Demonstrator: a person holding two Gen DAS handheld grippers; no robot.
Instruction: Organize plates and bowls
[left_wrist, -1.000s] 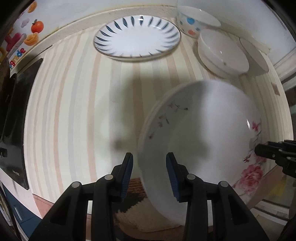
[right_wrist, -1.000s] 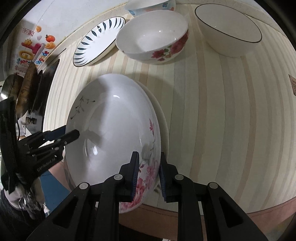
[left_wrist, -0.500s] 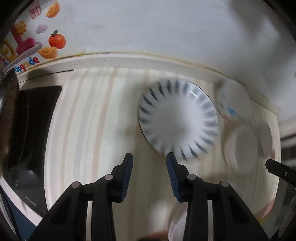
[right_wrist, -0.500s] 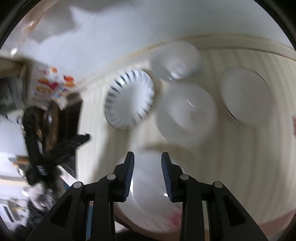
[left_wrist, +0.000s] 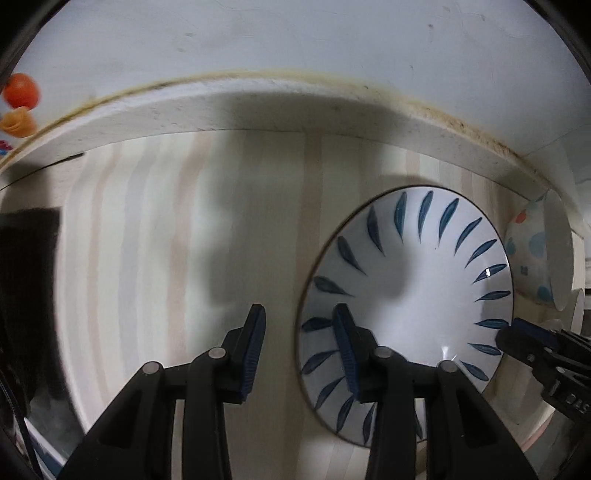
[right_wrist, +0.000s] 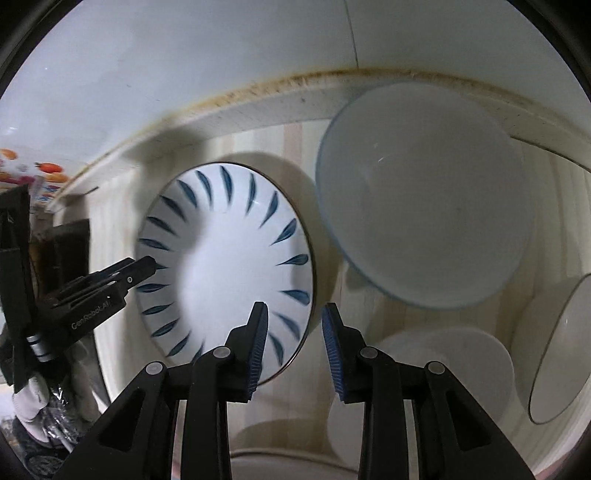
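both grippers at the blue-leaf plate

here, a round white ceramic plate with blue leaf marks around its rim lies flat on the pale striped bench, near the back wall. the left gripper is released, its fingers straddling the plate's left edge. the right gripper is likewise released, straddling the right edge. a white bowl with coloured dots stands just beside the plate.

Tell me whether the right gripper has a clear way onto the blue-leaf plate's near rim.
Probably yes. The right gripper is open, and the blue-leaf plate has its rim lying between the fingers with nothing on top. The left gripper straddles the opposite rim, and the pale bowl sits off to the side.
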